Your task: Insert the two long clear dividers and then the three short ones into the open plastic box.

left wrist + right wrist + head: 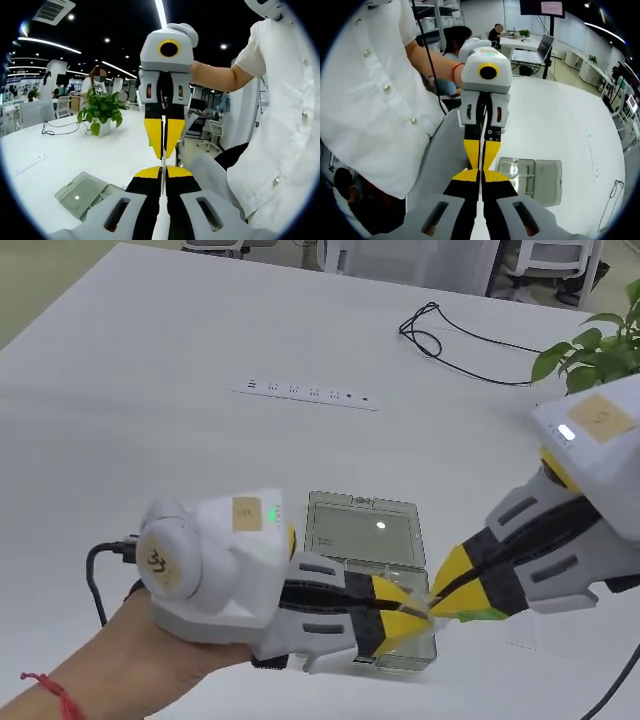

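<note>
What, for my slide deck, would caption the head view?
Left tongs and right tongs jointly pinch a clear divider over the open box.

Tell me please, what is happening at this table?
A person holds a gripper in each hand, tip to tip, over the open plastic box on the white table. The left gripper and the right gripper are both shut on a thin clear strip, seen edge-on, which looks like one divider. It is not yet inserted. Whether other dividers already sit in the box, I cannot tell.
</note>
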The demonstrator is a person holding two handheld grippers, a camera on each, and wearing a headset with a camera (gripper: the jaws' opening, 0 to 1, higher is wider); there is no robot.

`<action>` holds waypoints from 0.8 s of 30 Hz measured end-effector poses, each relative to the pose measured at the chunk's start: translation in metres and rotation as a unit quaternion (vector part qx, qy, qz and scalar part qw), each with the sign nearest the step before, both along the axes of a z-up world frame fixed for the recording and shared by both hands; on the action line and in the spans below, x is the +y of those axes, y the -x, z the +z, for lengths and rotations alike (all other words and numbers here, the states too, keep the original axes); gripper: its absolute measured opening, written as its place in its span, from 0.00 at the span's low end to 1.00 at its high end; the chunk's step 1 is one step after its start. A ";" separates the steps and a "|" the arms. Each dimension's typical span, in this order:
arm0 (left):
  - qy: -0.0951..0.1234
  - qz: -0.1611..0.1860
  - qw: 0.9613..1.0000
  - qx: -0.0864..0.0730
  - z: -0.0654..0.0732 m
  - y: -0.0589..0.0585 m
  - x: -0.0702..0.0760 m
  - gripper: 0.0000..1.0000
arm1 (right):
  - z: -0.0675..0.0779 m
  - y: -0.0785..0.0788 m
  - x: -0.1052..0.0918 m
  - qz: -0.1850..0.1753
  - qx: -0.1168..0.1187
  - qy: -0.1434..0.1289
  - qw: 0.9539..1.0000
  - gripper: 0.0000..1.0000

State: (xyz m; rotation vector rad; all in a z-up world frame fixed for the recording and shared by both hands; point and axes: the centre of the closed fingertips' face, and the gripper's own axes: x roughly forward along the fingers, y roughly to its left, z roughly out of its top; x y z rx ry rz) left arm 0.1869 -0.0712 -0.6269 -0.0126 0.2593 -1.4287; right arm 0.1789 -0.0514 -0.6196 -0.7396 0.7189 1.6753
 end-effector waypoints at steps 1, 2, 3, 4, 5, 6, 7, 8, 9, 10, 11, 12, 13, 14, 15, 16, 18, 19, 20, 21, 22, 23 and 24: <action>0.001 0.001 1.000 0.001 0.000 0.000 0.000 0.00 | 0.000 0.000 0.000 -0.001 0.000 0.000 1.000 0.02; 0.001 0.003 1.000 0.004 0.000 0.000 0.001 0.00 | 0.000 0.000 0.001 -0.001 0.001 -0.001 1.000 0.02; 0.002 0.004 1.000 0.006 -0.001 0.000 0.001 0.00 | 0.000 0.000 0.001 -0.001 0.001 -0.001 1.000 0.02; 0.003 0.005 1.000 0.006 -0.001 0.000 0.002 0.00 | 0.000 0.000 0.001 -0.002 0.001 -0.001 1.000 0.02; 0.002 0.007 1.000 0.008 -0.002 0.000 0.002 0.00 | 0.000 -0.001 0.001 -0.003 0.000 -0.001 1.000 0.02; 0.001 0.009 1.000 0.009 -0.003 -0.001 0.003 0.01 | 0.000 -0.002 0.001 -0.004 -0.002 -0.001 1.000 0.02; 0.000 0.012 1.000 0.009 -0.004 -0.001 0.004 0.02 | 0.000 -0.002 0.001 -0.005 -0.003 -0.001 1.000 0.02; 0.000 0.014 1.000 0.010 -0.005 -0.001 0.005 0.02 | 0.001 -0.003 0.001 -0.006 -0.003 -0.002 1.000 0.02; -0.001 0.016 1.000 0.013 -0.005 -0.002 0.006 0.03 | 0.001 -0.003 0.001 -0.007 -0.002 -0.003 1.000 0.02; -0.001 0.019 1.000 0.014 -0.006 -0.002 0.007 0.05 | 0.001 -0.003 0.001 -0.008 -0.002 -0.005 1.000 0.02; -0.002 0.023 1.000 0.014 -0.007 -0.003 0.009 0.06 | 0.002 -0.003 0.001 -0.009 -0.003 -0.005 1.000 0.02; -0.004 0.029 0.999 0.016 -0.009 -0.005 0.011 0.07 | 0.002 -0.004 0.000 -0.009 -0.004 -0.005 1.000 0.02; -0.005 0.032 0.999 0.016 -0.010 -0.005 0.013 0.09 | 0.002 -0.005 0.000 -0.011 -0.005 -0.006 1.000 0.02; -0.007 0.035 0.999 0.015 -0.011 -0.005 0.014 0.10 | 0.002 -0.006 0.000 -0.014 -0.006 -0.007 1.000 0.02; -0.010 0.039 0.999 0.015 -0.013 -0.006 0.016 0.11 | 0.002 -0.008 0.000 -0.017 -0.007 -0.009 1.000 0.02; -0.014 0.043 0.999 0.016 -0.016 -0.006 0.019 0.12 | 0.003 -0.009 0.000 -0.018 -0.008 -0.010 1.000 0.02; -0.019 0.052 0.998 0.017 -0.020 -0.007 0.024 0.14 | 0.004 -0.012 0.001 -0.025 -0.010 -0.013 1.000 0.02; -0.020 0.057 0.998 0.017 -0.021 -0.008 0.026 0.16 | 0.004 -0.013 0.001 -0.027 -0.011 -0.015 0.999 0.02; -0.022 0.063 0.998 0.019 -0.023 -0.010 0.030 0.17 | 0.004 -0.015 0.000 -0.030 -0.013 -0.015 0.999 0.02; -0.024 0.067 0.997 0.018 -0.025 -0.010 0.032 0.19 | 0.003 -0.016 0.000 -0.033 -0.014 -0.016 0.999 0.02; -0.028 0.072 0.997 0.018 -0.027 -0.011 0.035 0.21 | 0.003 -0.018 0.000 -0.037 -0.015 -0.018 0.999 0.02; -0.032 0.077 0.996 0.019 -0.029 -0.012 0.037 0.22 | 0.003 -0.020 0.001 -0.040 -0.015 -0.019 0.999 0.02; -0.037 0.083 0.996 0.024 -0.033 -0.013 0.041 0.25 | 0.002 -0.023 0.001 -0.046 -0.017 -0.021 0.999 0.02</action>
